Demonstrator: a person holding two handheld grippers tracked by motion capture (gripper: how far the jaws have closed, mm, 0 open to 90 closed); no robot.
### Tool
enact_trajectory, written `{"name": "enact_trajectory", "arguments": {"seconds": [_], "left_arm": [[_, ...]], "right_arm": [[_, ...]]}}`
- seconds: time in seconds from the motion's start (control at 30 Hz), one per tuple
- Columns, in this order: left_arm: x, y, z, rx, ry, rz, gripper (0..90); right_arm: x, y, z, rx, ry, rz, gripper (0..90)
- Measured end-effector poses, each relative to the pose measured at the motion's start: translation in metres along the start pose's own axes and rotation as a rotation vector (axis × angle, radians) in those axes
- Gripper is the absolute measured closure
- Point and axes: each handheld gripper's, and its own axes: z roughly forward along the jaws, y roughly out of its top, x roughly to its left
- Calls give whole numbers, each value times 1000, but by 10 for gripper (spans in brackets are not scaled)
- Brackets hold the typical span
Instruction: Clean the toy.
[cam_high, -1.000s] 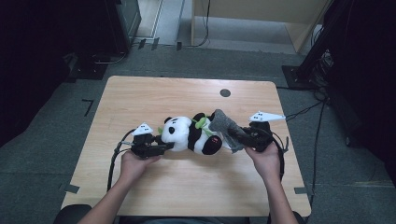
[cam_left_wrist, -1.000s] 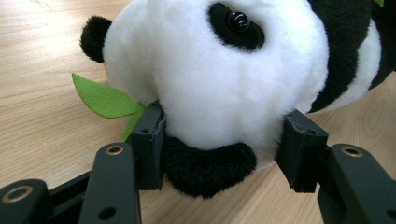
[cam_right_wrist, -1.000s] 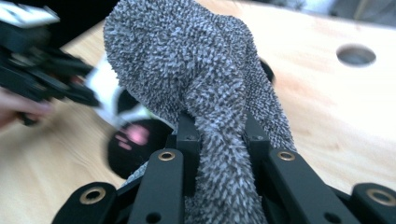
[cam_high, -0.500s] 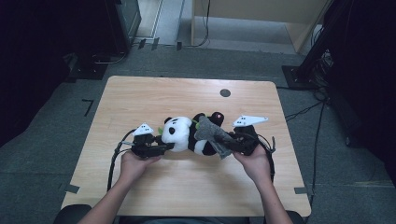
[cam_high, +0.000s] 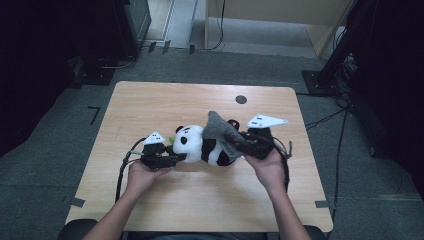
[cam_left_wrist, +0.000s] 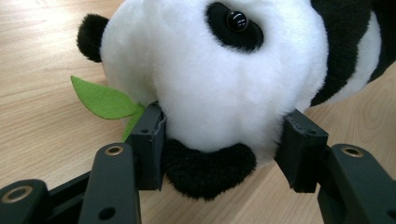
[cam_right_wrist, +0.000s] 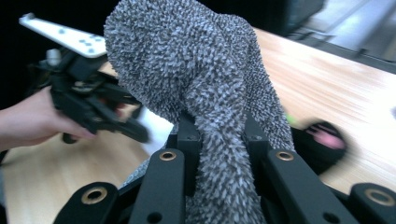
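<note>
Pinning the plush panda (cam_high: 202, 145) by its head in our left claw (cam_left_wrist: 219, 140), we've swung the grey cloth (cam_high: 220, 131), pinched in our right claw (cam_right_wrist: 217, 140), from three o'clock over its body for wiping.

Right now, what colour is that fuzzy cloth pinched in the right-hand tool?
The cloth is grey, speckled with a nubby pile; the right gripper view shows it best.

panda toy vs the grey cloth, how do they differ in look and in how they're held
The panda toy is black and white and lies on the table; the grey cloth is one nubbly grey and is lifted above it. The left gripper clamps the panda's head with jaws fairly wide; the right gripper pinches the cloth with jaws close together. Both are soft and gripped.
</note>
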Motion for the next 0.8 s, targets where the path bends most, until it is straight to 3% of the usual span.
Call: {"name": "enact_trajectory", "arguments": {"seconds": [0.13,0.3,0.4,0.53,0.8], "left_arm": [[0,-1,0,3,0,8,432],[-1,0,0,-2,9,-11,442],[0,-1,1,-2,13,-20,461],[1,-1,1,2,14,-25,473],[0,-1,2,8,20,-20,477]], "right_arm": [[26,-1,39,71,17,-72,756],[42,-18,69,174,-77,-141,768],[46,-31,72,177,-75,-153,772],[55,-48,76,212,-100,-230,778],[55,-73,84,232,-70,-243,784]]}}
